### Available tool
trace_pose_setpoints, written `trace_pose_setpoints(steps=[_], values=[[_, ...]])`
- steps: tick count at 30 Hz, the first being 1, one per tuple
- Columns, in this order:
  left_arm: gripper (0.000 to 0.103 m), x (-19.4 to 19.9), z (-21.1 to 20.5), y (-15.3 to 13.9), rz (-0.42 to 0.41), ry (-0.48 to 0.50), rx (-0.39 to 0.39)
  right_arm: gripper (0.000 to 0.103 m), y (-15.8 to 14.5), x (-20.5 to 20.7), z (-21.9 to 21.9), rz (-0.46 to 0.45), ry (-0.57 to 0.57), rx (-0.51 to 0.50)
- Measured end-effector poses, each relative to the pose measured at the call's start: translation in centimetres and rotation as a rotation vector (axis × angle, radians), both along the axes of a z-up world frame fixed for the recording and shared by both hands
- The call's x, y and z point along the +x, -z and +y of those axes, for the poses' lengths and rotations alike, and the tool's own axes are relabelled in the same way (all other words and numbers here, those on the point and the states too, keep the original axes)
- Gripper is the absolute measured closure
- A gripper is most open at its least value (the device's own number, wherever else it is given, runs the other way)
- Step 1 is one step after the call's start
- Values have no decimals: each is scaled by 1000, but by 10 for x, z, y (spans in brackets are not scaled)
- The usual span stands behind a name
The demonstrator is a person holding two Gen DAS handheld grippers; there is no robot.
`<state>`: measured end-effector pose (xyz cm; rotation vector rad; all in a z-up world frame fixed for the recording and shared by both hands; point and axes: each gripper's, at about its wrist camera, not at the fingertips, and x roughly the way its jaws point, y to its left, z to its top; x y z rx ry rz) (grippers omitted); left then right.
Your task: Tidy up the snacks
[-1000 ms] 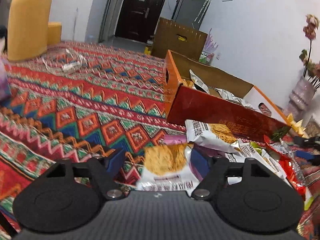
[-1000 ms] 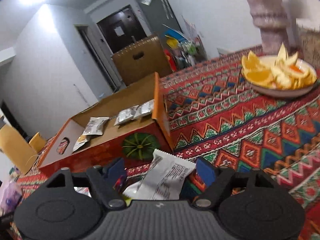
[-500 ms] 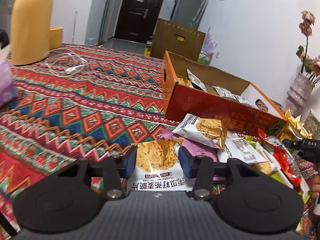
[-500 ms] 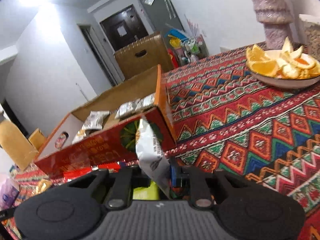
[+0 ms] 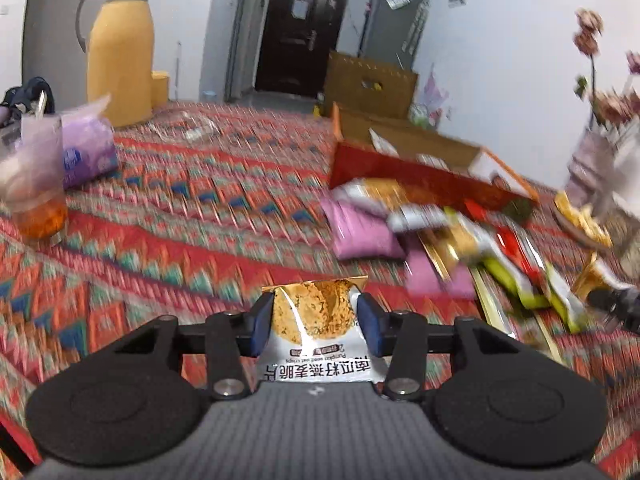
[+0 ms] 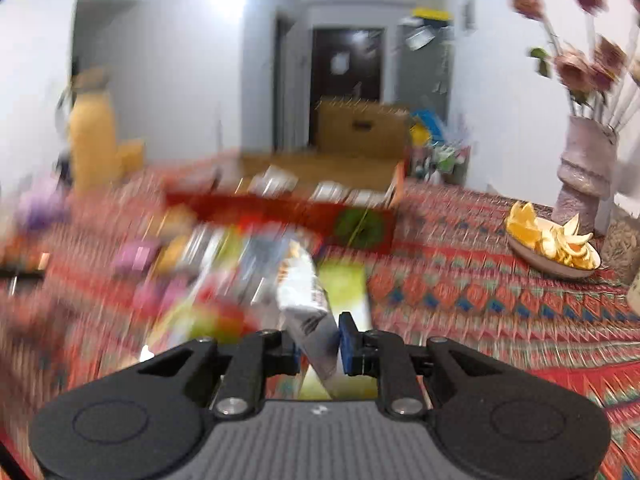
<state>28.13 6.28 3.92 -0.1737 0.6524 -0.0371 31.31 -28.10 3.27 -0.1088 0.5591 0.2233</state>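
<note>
My left gripper (image 5: 316, 320) is shut on a silver oat-crisp snack packet (image 5: 318, 332) and holds it above the patterned tablecloth, well short of the pile. My right gripper (image 6: 318, 344) is shut on a crumpled silver snack packet (image 6: 308, 312) lifted over a green packet (image 6: 348, 288). The red cardboard box (image 5: 420, 172) with packets inside stands at the back; it also shows in the right wrist view (image 6: 304, 204). A loose pile of snack packets (image 5: 440, 236) lies in front of the box, blurred.
A yellow thermos (image 5: 120, 52), a purple tissue pack (image 5: 86, 152) and a glass of orange drink (image 5: 34, 192) stand at the left. A plate of orange peel (image 6: 552, 244) and a flower vase (image 6: 584, 168) stand at the right.
Both grippers closed on packets and pulled back from the box, lifting them off the pile. Both views swung and are motion-blurred.
</note>
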Motion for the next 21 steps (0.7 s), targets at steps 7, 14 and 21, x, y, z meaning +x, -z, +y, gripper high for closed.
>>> trace_pose_setpoints(steps=[7, 14, 21], values=[[58, -23, -31, 12, 29, 71, 24, 85, 28, -44, 4, 105, 17, -18], [57, -30, -41, 14, 32, 98, 35, 54, 23, -44, -4, 27, 19, 136], [57, -38, -42, 13, 25, 107, 39, 72, 26, -25, 11, 15, -23, 144]])
